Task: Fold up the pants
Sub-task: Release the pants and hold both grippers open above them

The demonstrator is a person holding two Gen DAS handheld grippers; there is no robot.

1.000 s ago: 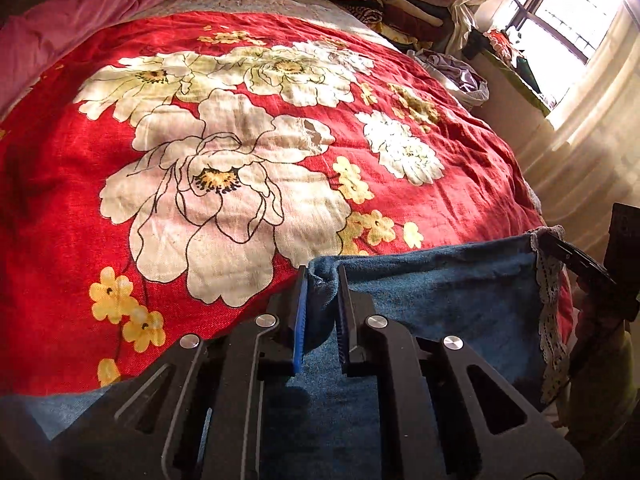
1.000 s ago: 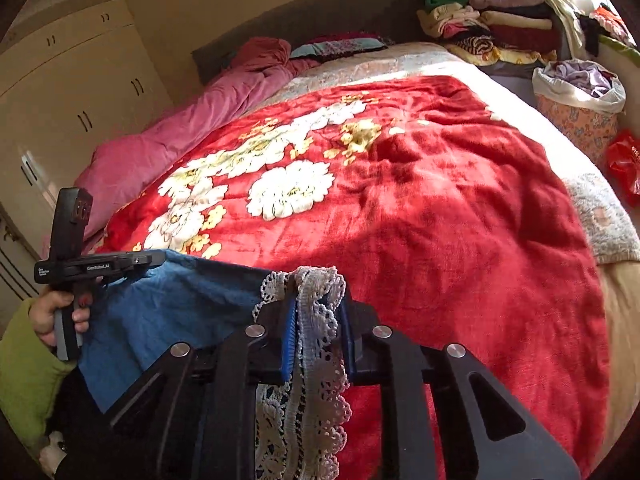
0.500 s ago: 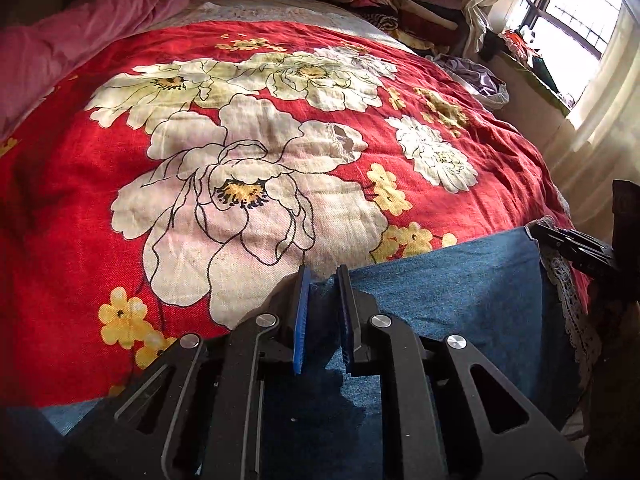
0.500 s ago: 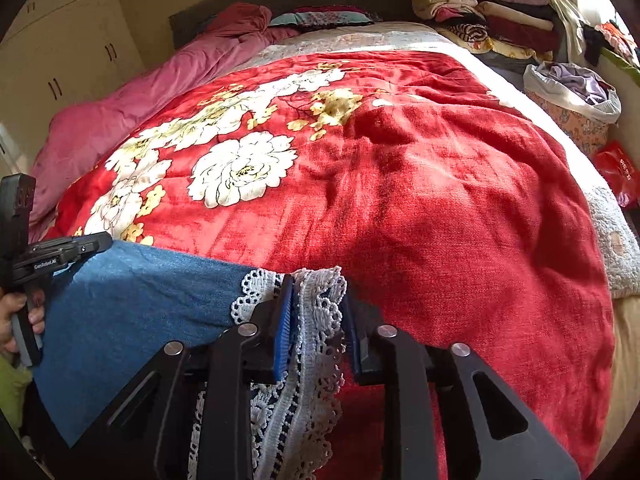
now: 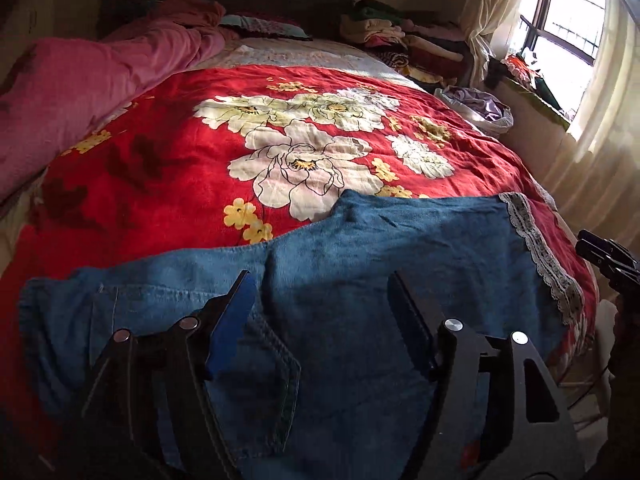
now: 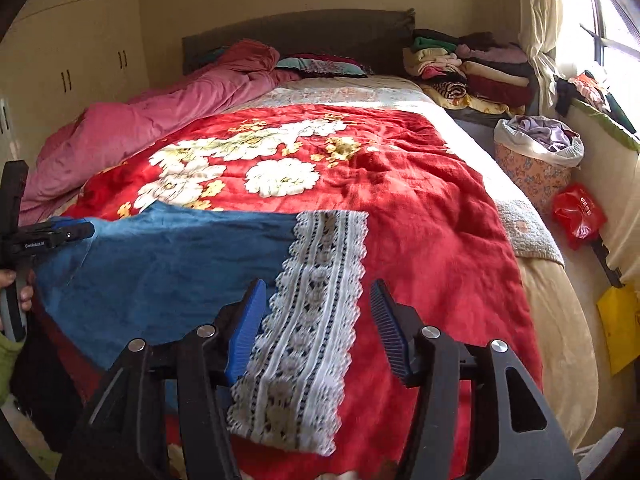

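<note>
Black tool (image 6: 316, 320) w/ blue ribbed pads (image 6: 386, 332), silver screws; green sleeve (image 6: 6, 364).

One pair of pants (image 5: 360, 280), two tools — left (image 5: 324, 320), right (image 6: 316, 328) — one red blanket (image 6: 400, 184), one basket (image 6: 532, 172).

Daylight is pouring through the window (image 5: 568, 20) at the right, blowing out its panes to white glare and streaking across the bed's (image 6: 420, 184) far end. The near edge is sitting in shadow. Fisheye distortion is bending walls and darkening the frame corners; focus is staying fairly sharp.
</note>
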